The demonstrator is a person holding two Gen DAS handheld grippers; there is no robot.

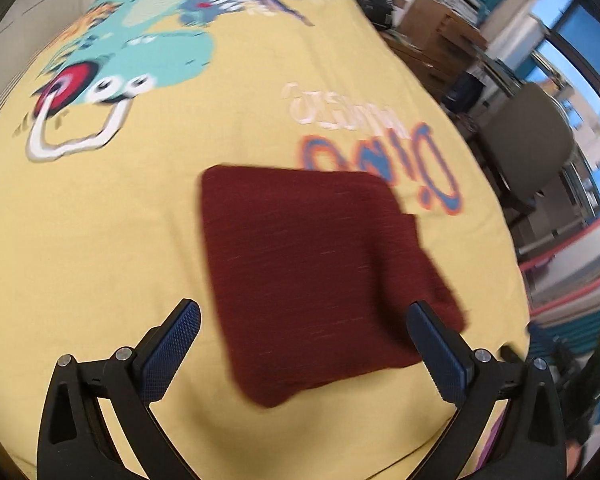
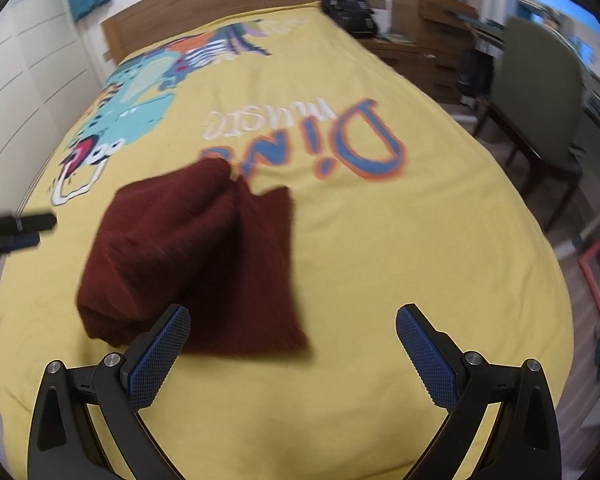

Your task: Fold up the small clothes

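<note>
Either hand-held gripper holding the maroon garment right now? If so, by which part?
Nothing is held. The left hand-held gripper and the right hand-held gripper both stand open with empty jaws above the folded maroon garment, which lies on the yellow bedspread.

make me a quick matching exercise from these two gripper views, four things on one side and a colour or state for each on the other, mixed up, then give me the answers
Things:
1. folded garment
2. bedspread
3. left gripper
4. backpack

Colour or state:
A. yellow, with a dinosaur print
B. black, beside the head of the bed
C. dark red, lying on the bed
D. jaws wide apart, holding nothing

Pairs: 1-C, 2-A, 3-D, 4-B
</note>
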